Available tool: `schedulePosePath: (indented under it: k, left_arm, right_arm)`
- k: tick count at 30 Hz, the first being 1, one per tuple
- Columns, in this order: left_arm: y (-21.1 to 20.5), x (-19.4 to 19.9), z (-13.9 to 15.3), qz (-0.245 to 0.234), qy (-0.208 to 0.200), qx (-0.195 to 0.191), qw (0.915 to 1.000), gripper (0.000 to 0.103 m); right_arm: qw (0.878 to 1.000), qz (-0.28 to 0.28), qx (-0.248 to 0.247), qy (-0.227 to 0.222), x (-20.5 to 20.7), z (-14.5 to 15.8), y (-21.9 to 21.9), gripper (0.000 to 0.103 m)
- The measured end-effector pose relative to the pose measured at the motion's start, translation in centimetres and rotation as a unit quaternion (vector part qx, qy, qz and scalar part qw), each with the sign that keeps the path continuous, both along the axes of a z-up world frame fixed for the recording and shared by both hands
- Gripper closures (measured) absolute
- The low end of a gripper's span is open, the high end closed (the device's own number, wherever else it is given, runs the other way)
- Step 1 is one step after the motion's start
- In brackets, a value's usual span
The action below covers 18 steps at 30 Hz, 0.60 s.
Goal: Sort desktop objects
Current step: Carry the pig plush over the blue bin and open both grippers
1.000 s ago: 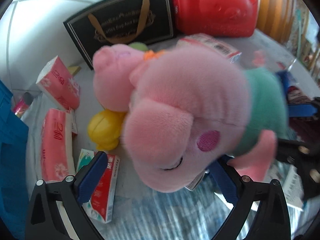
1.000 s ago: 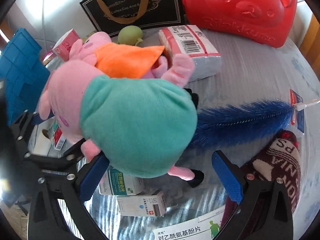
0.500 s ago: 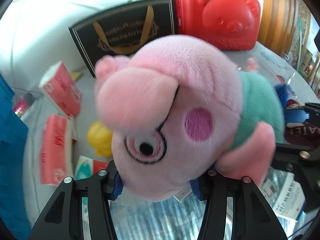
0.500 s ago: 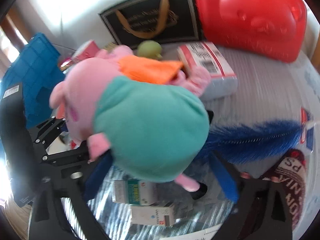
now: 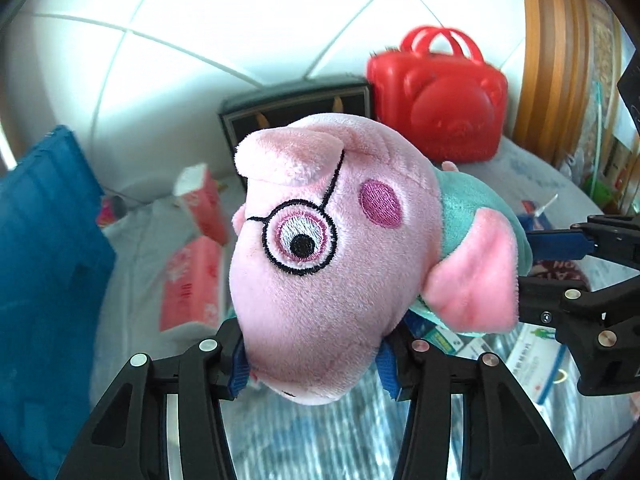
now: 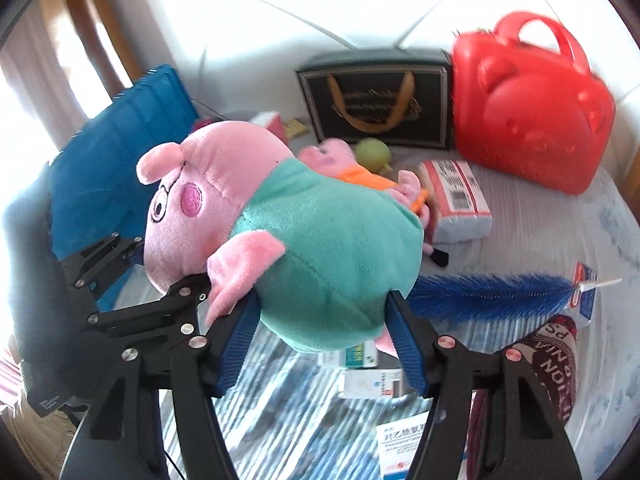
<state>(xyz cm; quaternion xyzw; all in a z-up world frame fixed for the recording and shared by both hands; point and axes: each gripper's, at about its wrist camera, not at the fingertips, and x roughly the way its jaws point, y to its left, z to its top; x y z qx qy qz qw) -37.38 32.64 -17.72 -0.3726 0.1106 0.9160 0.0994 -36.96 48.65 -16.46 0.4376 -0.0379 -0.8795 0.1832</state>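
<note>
A pink pig plush in a teal shirt (image 5: 320, 260) hangs above the cluttered table, carried by both grippers. My left gripper (image 5: 312, 368) has the plush's head between its blue pads, which press into the fur while the jaws are still closing. In the right wrist view my right gripper (image 6: 322, 340) pinches the teal body (image 6: 332, 248) from both sides, its jaws also closing. The left gripper (image 6: 152, 276) shows there at the head end. The plush's legs are hidden.
On the table lie a smaller pig plush in orange (image 6: 360, 172), a green ball (image 6: 374, 152), a tissue pack (image 6: 456, 196), a blue brush (image 6: 488, 292), medicine boxes (image 6: 360, 384) and a knit hat (image 6: 556, 360). A black gift bag (image 6: 376, 100), red bear case (image 6: 532, 120) and blue crate (image 6: 112, 168) stand behind.
Both grippers went from wide open around the plush to pressed on it. The plush has come up off the table with them, and its head has rolled face-up.
</note>
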Motion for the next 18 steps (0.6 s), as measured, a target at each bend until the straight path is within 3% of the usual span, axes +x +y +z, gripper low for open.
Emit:
schedulePosePath:
  k: [9, 14, 18]
  left_arm:
    - [-8.1, 6.2, 6.2, 0.094, 0.056, 0.008, 0.9940, 0.054]
    - [-15.4, 9.7, 10.6, 0.147, 0.112, -0.004, 0.9828, 0.054]
    - [-23.6, 12.0, 14.4, 0.185, 0.155, -0.012, 0.9702, 0.054]
  right_arm:
    - [0.994, 0.089, 0.001, 0.068, 3.6, 6.5, -7.8, 0.040]
    - [0.983, 0.140, -0.005, 0.120, 5.6, 11.3, -16.0, 0.042]
    - [0.970, 0.172, -0.019, 0.172, 6.9, 15.2, -23.6, 0.042]
